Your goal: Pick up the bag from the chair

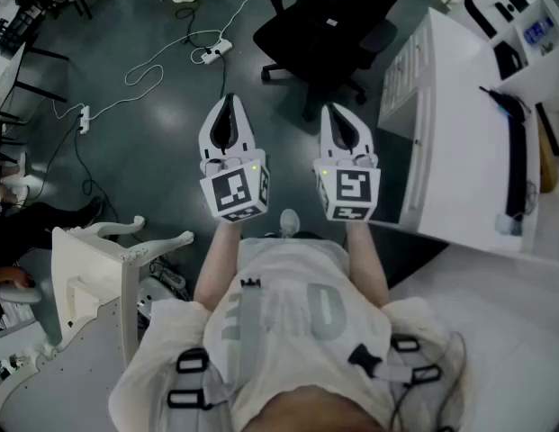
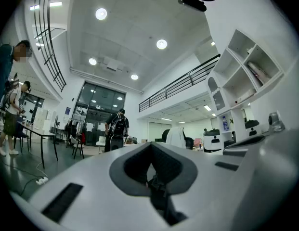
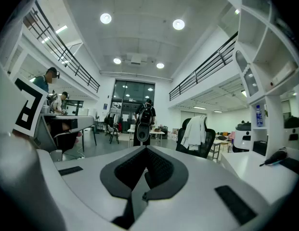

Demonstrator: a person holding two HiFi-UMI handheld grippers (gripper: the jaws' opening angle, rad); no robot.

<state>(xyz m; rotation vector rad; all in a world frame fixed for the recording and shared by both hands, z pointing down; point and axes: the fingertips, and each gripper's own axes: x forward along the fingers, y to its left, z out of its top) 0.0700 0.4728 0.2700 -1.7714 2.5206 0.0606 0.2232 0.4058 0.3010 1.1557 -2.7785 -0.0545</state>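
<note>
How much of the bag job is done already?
Nothing looks done yet. In hand: the left claw and right claw are both shut and empty, held side by side over the floor. The black office chair stands ahead, apart from them; I can't make out the bag on its dark seat. Left to do: reach the chair, open a claw and lift the bag.

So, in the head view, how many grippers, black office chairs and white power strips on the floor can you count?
Grippers: 2, the left gripper and the right gripper, both shut and empty
Black office chair: 1
White power strips: 2
Total: 5
</note>
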